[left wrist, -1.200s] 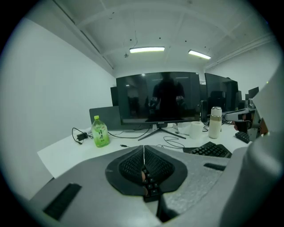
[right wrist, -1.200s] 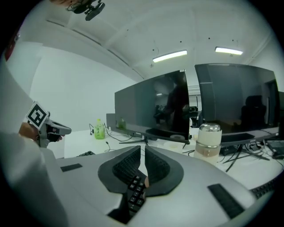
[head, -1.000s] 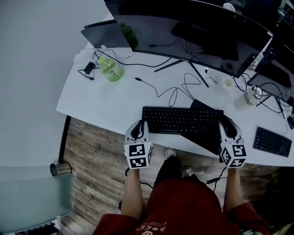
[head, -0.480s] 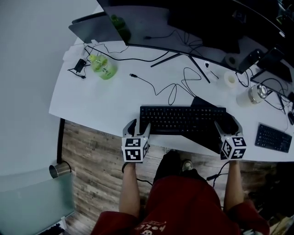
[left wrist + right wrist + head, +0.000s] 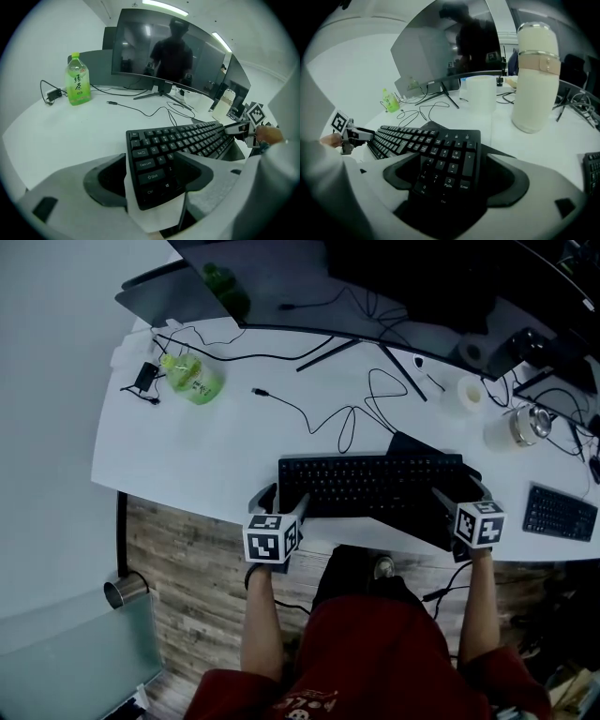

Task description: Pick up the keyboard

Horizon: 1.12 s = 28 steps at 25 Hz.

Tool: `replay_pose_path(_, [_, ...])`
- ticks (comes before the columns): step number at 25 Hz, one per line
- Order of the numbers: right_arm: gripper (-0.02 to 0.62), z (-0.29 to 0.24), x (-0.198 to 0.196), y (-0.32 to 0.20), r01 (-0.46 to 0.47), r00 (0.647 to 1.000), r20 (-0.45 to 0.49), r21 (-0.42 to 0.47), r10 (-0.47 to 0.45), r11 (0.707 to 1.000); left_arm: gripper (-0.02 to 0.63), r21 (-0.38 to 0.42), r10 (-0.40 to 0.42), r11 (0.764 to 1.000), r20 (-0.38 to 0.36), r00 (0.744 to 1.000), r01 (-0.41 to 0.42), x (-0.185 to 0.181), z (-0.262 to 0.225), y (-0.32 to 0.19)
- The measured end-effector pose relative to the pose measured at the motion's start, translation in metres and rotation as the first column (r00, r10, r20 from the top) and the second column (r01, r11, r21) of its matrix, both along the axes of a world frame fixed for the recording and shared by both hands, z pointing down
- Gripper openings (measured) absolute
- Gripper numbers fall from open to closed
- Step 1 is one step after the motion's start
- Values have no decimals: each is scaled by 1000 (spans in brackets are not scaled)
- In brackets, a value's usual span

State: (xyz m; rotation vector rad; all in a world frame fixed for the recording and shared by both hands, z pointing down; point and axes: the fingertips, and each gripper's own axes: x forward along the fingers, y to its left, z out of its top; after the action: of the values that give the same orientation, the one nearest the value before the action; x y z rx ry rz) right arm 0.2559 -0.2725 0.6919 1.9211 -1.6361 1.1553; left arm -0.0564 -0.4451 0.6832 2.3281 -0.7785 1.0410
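Left gripper (image 5: 281, 501) and right gripper (image 5: 461, 493) both spread wide, jaws just been opening, each straddling one end of the long black plastic keyboard (image 5: 370, 482), not pinching it; keyboard lies flat along the near edge of the white desk (image 5: 206, 446). Probably light, stiff, smooth-edged: clamp both short ends evenly. Forearms reach forward, side by side, grippers pitched down

Desk (image 5: 187, 442) with keyboard (image 5: 375, 486), bottle (image 5: 190, 379), cables (image 5: 319, 418), perhaps tape (image 5: 469, 392)

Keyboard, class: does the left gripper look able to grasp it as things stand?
Probably yes: the left gripper has just been opening its jaws, and one end of the keyboard sits between them.
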Motion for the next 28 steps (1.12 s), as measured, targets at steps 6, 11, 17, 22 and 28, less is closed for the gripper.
replay_pose_path(6, [403,6,-2,0,-1,999,53,-42,3,999,311,-103,-4,995,-8,1000,3,2,8,-1])
replay_pose_path(11, [403,8,-6,-3,22,998,54,-59,-19,998,310,-156,16,988,10,1000,-15,2,12,-1])
replay_pose_path(17, [402,9,-4,-4,7,999,52,-69,-3,998,310,-163,22,987,58,998,-13,2,12,-2])
replay_pose_path(22, [402,9,-2,-3,-2,999,46,-73,6,997,310,-151,10,988,65,998,0,2,10,-2])
replay_pose_path(28, [402,7,-3,-3,-8,1000,28,-51,10,999,310,-126,-3,992,70,998,12,-2,7,0])
